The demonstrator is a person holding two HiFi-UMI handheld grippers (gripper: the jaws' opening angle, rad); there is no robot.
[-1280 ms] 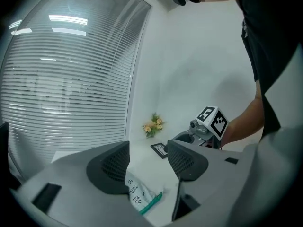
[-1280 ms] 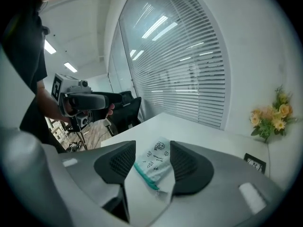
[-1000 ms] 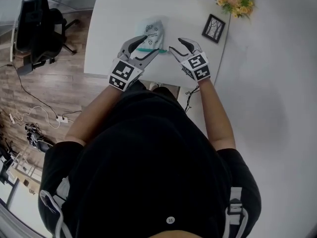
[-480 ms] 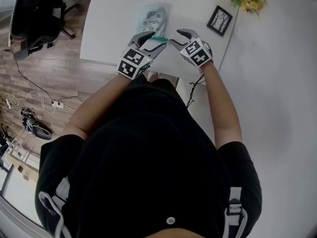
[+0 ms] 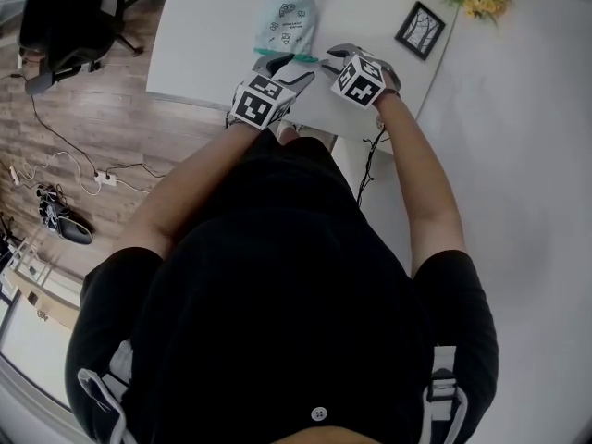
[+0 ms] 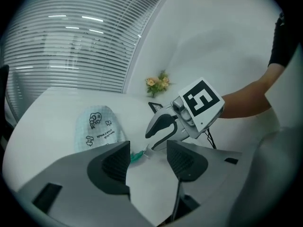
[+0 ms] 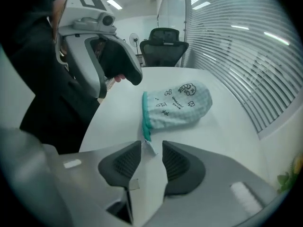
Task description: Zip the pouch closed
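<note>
Teal-edged pouch (image 7: pixel 176 107) lies unpinned. Right gripper (image 7: pixel 151 161) jaws slightly apart around pull tab (image 7: pixel 149 147), not clamped; left gripper (image 6: pixel 147 159) jaws wide, empty. Risk: tab slips, pouch drags along table (image 5: pixel 213 26).

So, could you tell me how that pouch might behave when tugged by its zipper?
The pouch looks like soft fabric lying slumped, so it is probably floppy and light. On the smooth table it would likely slide unless held. Its pull tab looks thin and may slip.

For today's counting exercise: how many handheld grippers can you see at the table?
2. The left gripper is at the teal zip edge of the pouch, jaws apart. The right gripper faces it, jaws apart around the zipper pull.
</note>
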